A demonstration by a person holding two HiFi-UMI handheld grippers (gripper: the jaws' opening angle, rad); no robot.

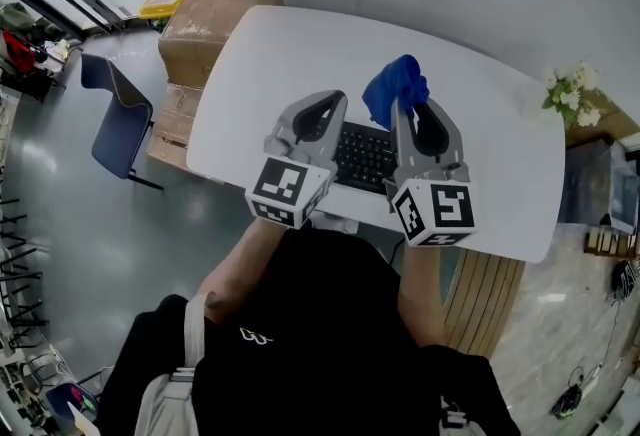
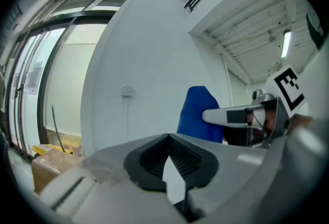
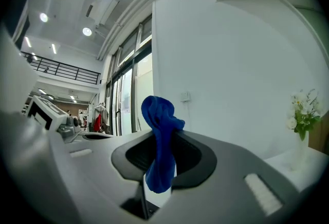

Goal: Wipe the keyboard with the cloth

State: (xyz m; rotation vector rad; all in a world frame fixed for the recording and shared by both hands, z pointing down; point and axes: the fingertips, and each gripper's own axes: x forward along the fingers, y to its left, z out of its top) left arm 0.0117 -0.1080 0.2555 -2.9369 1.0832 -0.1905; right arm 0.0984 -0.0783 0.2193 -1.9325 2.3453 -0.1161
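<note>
- Pinches the blue cloth [image 1: 398,84] tight in the right gripper [image 1: 402,110], bunched and raised near the keyboard's [image 1: 365,156] far edge.
- Keeps nothing in the left gripper [image 1: 334,100], jaws closed together.
- Covers both keyboard ends on the white table [image 1: 250,74] with the grippers; key legends too small to read.

The person holds both tools side by side in front of the chest, and both point to the far side. The grey 2-jaw left gripper [image 1: 332,104] has its jaws closed together at the tips, with nothing between them. The grey 2-jaw right gripper [image 1: 404,110] has its jaws closed on a crumpled blue cloth [image 1: 395,87]. The left forearm [image 1: 238,259] and the right forearm [image 1: 422,289] reach forward.
</note>
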